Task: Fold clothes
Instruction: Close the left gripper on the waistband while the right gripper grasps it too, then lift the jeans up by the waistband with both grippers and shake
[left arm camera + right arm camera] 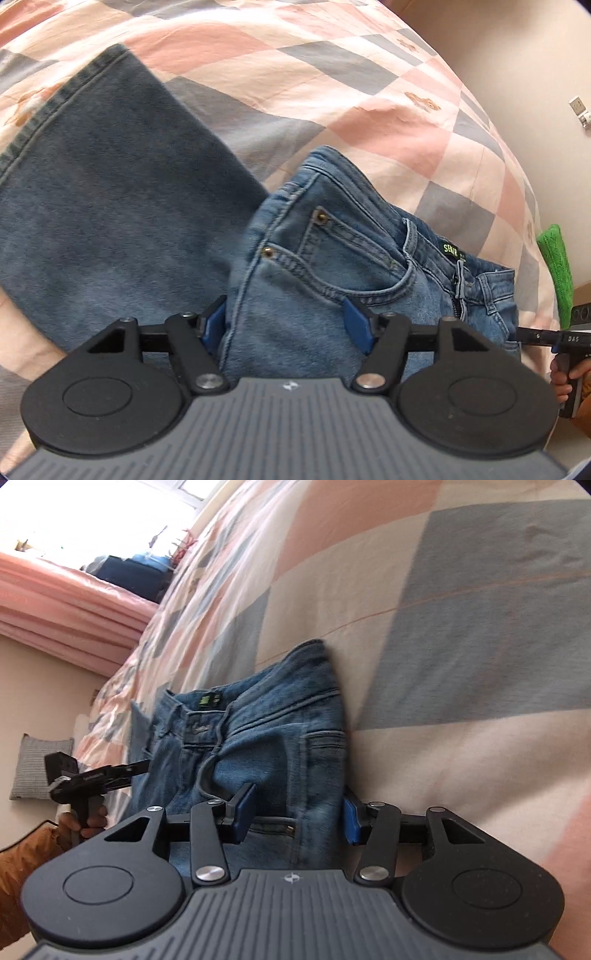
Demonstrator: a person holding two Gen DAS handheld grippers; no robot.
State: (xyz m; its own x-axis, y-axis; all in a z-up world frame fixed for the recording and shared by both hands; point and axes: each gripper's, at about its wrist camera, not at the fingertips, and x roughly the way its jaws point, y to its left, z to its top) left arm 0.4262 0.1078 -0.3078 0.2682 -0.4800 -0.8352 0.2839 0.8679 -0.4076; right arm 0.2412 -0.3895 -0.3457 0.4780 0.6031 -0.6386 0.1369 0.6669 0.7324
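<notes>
A pair of blue jeans lies on the bed. In the left wrist view a darker leg (110, 206) stretches to the upper left, and the lighter waist and front pocket (332, 251) lie folded beside it. My left gripper (284, 326) is open, its blue pads (356, 325) straddling the pocket-side denim. In the right wrist view the jeans' waist (266, 738) lies bunched with the zip and label showing. My right gripper (297, 814) is open too, with a strip of denim between its pads (244, 808).
The checked pink, grey and cream quilt (332, 74) covers the bed under and beyond the jeans. A green cloth (556, 269) hangs at the bed's right edge. A hand (85, 819) in an orange sleeve holds the other gripper's handle. A grey cushion (40, 764) and pink curtain (66, 609) are off to the left.
</notes>
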